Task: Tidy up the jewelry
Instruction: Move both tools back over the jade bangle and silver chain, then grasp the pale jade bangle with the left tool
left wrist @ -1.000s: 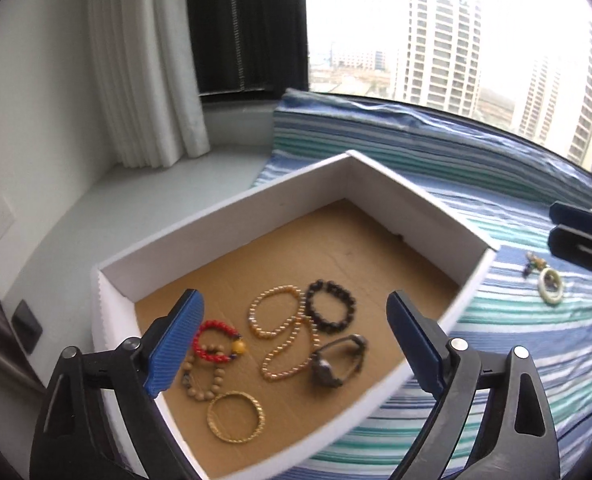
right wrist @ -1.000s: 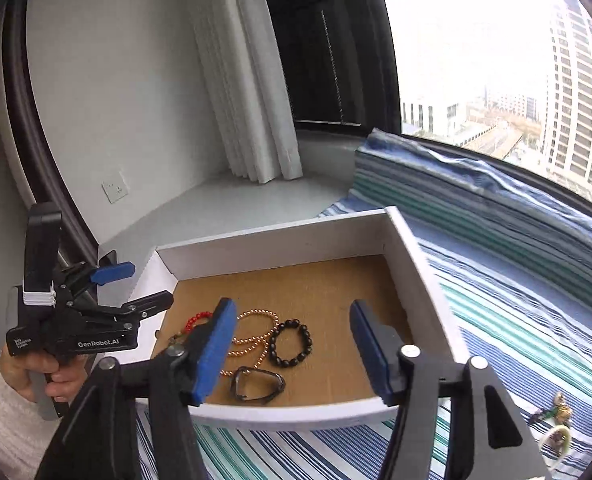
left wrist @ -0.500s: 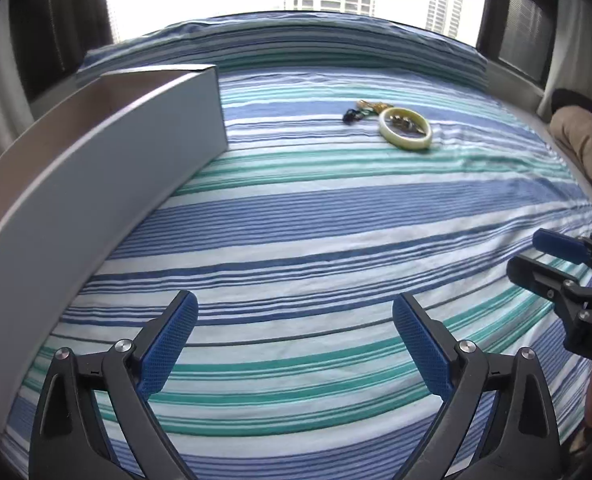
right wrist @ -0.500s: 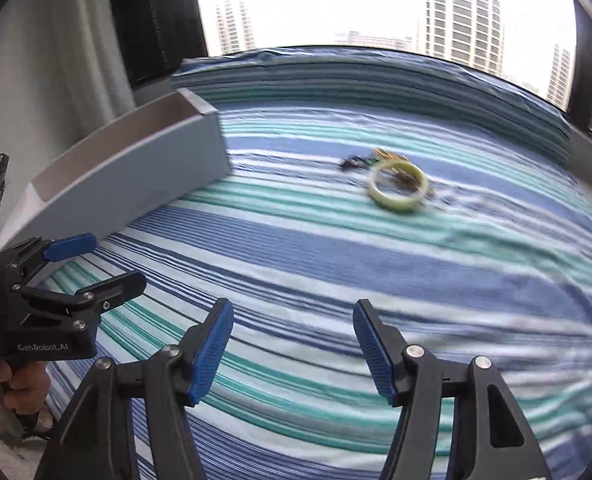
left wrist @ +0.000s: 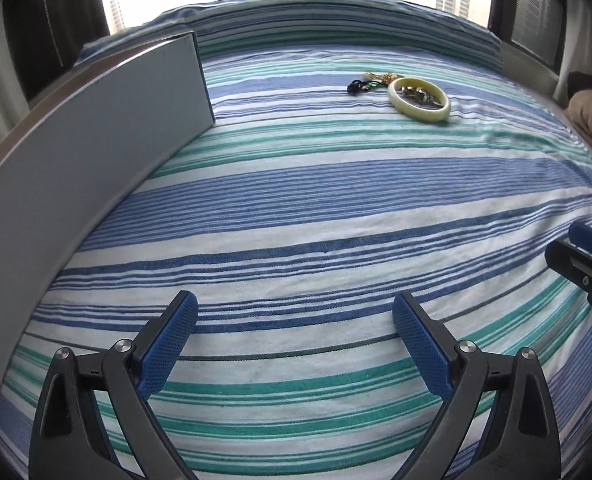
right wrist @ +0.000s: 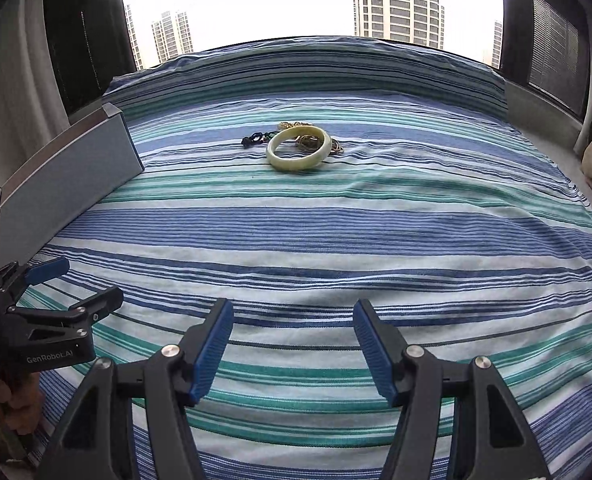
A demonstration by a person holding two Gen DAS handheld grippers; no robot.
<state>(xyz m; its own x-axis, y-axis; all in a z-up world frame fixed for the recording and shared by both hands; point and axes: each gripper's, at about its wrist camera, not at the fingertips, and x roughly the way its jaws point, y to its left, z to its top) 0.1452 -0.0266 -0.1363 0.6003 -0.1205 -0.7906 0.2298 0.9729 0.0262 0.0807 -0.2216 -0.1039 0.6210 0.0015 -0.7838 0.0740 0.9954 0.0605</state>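
The pale green, glossy stone-like bangle [right wrist: 299, 148] lies flat on the blue-and-green striped bedspread [right wrist: 336, 232], touching a small tangle of gold chain and dark cord [right wrist: 255, 138], near the end of the white-walled box [right wrist: 75, 172]. Expect it to be rigid, smooth, slippery and probably brittle; pinch across one side of the rim. The chain is light and limp. Left gripper [left wrist: 296, 344] and right gripper [right wrist: 293, 344] jaws stand apart, empty.

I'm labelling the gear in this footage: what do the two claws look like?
Both the left claw and the right claw have black angular arms with silver rivets and blue ribbed pads. The left one's body reads "GenRobot.AI" in white lettering.
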